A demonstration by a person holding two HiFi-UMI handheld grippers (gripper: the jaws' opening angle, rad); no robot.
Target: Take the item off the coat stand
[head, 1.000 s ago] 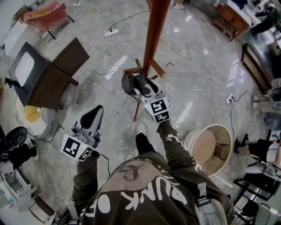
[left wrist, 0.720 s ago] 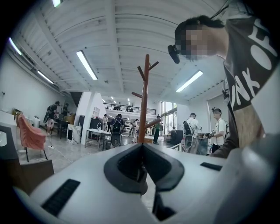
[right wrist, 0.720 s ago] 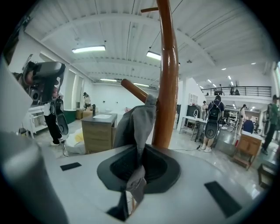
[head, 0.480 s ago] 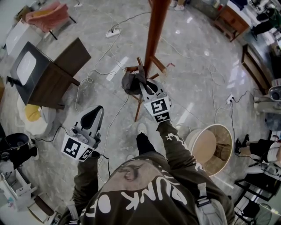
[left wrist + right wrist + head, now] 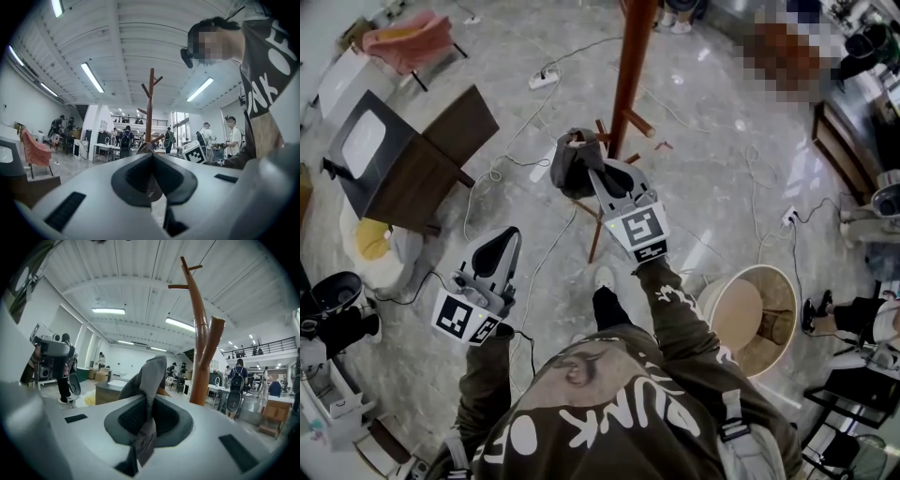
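The left gripper (image 5: 500,244) hangs low and well apart from the coat stand, its jaws together on nothing in the left gripper view. It seems to have no part in this step and is best kept clear of the cables on the floor (image 5: 722,187).

The grey item (image 5: 565,161) sits just beside the low pegs (image 5: 602,134) of the coat stand (image 5: 633,66), on their left. The right gripper (image 5: 593,172) is clamped on a fold of it. The right gripper view shows the cloth pinched between the pads and standing up out of them.

The step in hand looks like lifting the item free. To do it well, the grip should stay firm, since only a thin fold is held. The pull should go up and then away along the peg's slant, not sideways, so the cloth does not snag or tip the stand.

Whether any of the item is still hooked over a peg cannot be told, because the cloth itself covers that spot in the head view. The stand's foot is hidden behind the right gripper and the person's arm. What kind of item it is stays unclear.
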